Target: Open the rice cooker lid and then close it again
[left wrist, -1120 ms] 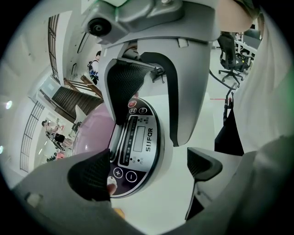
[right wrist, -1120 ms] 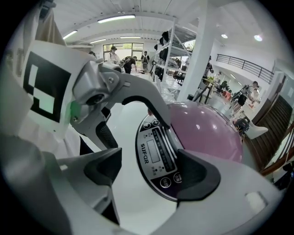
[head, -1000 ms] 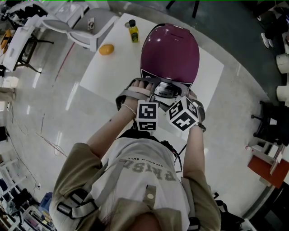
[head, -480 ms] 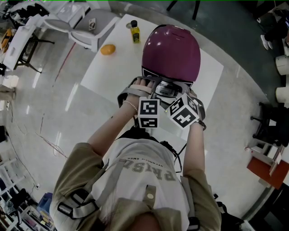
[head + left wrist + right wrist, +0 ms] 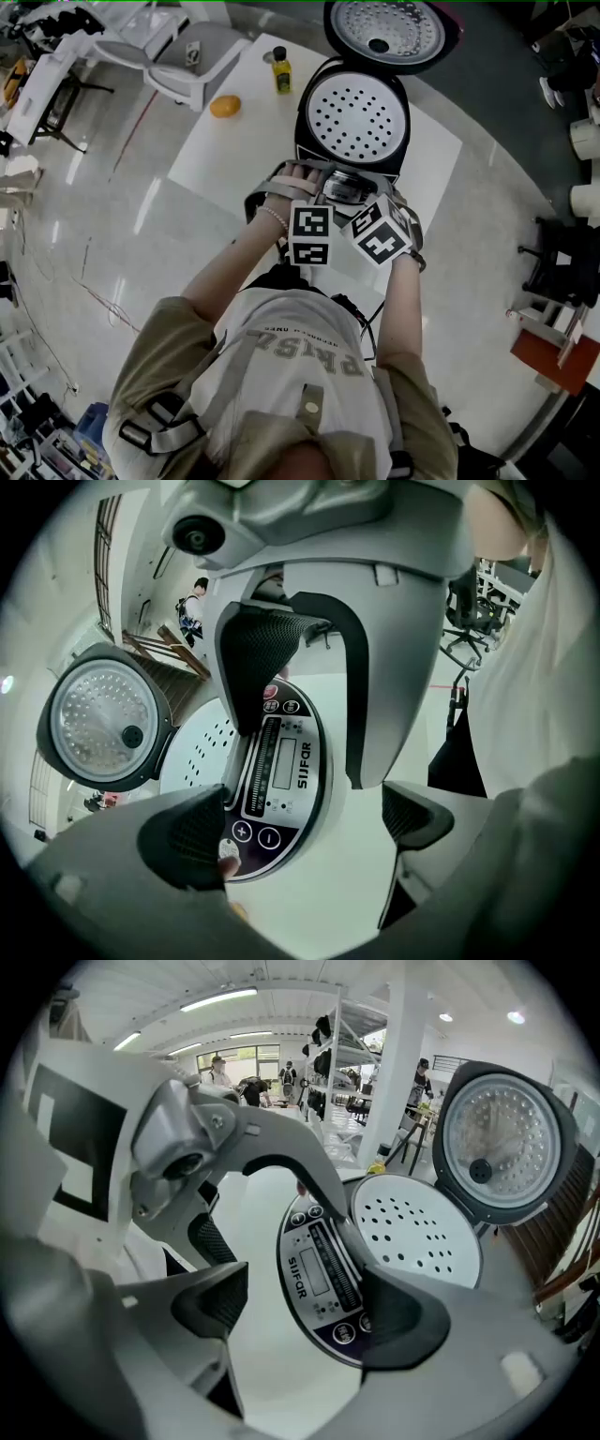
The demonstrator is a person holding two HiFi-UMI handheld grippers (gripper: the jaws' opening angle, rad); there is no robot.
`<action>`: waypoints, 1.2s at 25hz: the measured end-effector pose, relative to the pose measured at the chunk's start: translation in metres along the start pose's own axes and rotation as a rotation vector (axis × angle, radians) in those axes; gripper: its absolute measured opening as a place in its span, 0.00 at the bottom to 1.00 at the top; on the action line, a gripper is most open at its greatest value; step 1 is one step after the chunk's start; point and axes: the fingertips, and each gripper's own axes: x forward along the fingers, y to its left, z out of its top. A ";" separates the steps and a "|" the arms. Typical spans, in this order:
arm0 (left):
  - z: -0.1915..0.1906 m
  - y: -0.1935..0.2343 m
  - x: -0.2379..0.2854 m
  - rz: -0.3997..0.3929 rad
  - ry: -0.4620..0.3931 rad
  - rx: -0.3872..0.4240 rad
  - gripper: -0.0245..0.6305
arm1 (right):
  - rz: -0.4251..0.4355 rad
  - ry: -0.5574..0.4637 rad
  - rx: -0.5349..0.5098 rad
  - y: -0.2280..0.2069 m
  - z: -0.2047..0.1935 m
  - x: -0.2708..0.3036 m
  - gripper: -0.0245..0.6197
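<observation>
The rice cooker (image 5: 352,122) stands on the surface (image 5: 225,155) straight ahead of me, toward its right half. Its control panel (image 5: 342,186) is on the near side, facing me. The lid (image 5: 389,33) stands up behind the pot, at the far side, and a perforated plate (image 5: 354,117) lies in the pot's mouth. My left tool (image 5: 300,827) and my right tool (image 5: 309,1312) sit side by side at the cooker's near edge, over the panel, left one at its left end and right one at its right. A fruit (image 5: 224,106) lies on the surface left of the cooker. A bottle (image 5: 280,70) stands behind the fruit, just beside the cooker. A chair (image 5: 178,56) stands beyond the surface's far left corner.
</observation>
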 end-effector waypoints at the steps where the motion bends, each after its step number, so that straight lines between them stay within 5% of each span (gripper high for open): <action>1: 0.000 0.000 0.000 -0.003 0.003 0.002 0.86 | 0.002 0.003 0.002 0.000 0.000 0.000 0.60; 19: 0.001 0.000 0.001 -0.024 -0.039 -0.044 0.86 | 0.014 -0.086 0.032 -0.001 0.001 0.000 0.60; 30: 0.009 0.004 -0.016 -0.087 -0.141 -0.215 0.85 | -0.050 -0.286 0.067 -0.006 -0.003 -0.019 0.62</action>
